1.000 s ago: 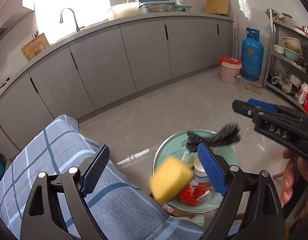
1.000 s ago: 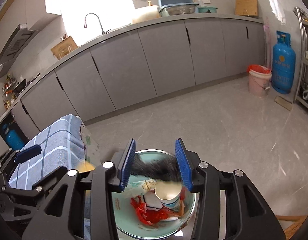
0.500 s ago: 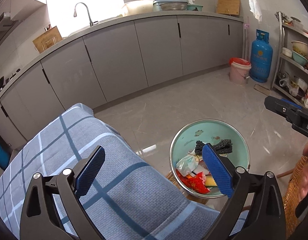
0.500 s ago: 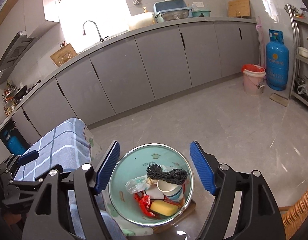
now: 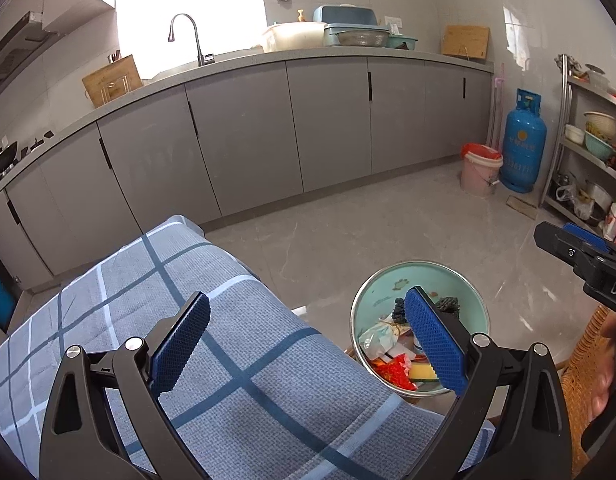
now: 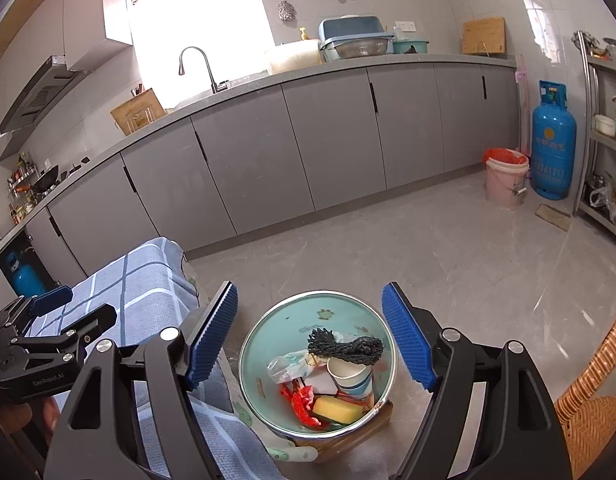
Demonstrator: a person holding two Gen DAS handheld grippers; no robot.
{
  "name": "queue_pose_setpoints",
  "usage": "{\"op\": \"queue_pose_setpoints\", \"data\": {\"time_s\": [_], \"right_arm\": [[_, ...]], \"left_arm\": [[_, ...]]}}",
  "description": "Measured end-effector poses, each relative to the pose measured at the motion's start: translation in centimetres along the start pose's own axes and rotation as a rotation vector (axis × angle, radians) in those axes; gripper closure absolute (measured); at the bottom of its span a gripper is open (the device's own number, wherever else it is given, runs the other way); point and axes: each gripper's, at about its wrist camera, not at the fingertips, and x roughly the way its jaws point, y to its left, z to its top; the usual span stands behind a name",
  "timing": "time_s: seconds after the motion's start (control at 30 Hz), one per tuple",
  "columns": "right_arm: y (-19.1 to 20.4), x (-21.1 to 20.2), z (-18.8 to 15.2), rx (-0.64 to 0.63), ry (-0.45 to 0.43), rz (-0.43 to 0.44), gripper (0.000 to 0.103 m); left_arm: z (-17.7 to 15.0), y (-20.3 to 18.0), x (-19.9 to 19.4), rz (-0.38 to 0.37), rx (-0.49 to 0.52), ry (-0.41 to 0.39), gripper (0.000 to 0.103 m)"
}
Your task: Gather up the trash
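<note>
Right wrist view: trash bowl (image 6: 264, 340) lay below right gripper (image 6: 309, 336); jaws lately widened, empty.

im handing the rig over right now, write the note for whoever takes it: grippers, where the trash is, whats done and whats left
Left gripper: open, nothing between its jaws, over the blue checked cloth.
Right gripper: its jaws have just been opening; open and empty above the bowl.
Trash: the green bowl with a metal rim holds the yellow sponge, black scrubber, paper cup, red wrapper and a crumpled clear wrapper.
Done: those pieces lie in the bowl, none in a gripper.
Left: no loose trash shows on the cloth or floor in either view; check outside the frames before stopping.
</note>
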Motion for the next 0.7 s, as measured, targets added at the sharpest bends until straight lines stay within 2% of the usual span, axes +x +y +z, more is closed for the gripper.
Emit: {"op": "queue_pose_setpoints", "data": {"time_s": [0.7], "right_arm": [[1.2, -0.7, 0.3, -0.028, -0.005, 0.001, 0.028]], "left_arm": [[0.4, 1.0, -1.6, 0.000, -0.031, -0.032, 0.007]]}}
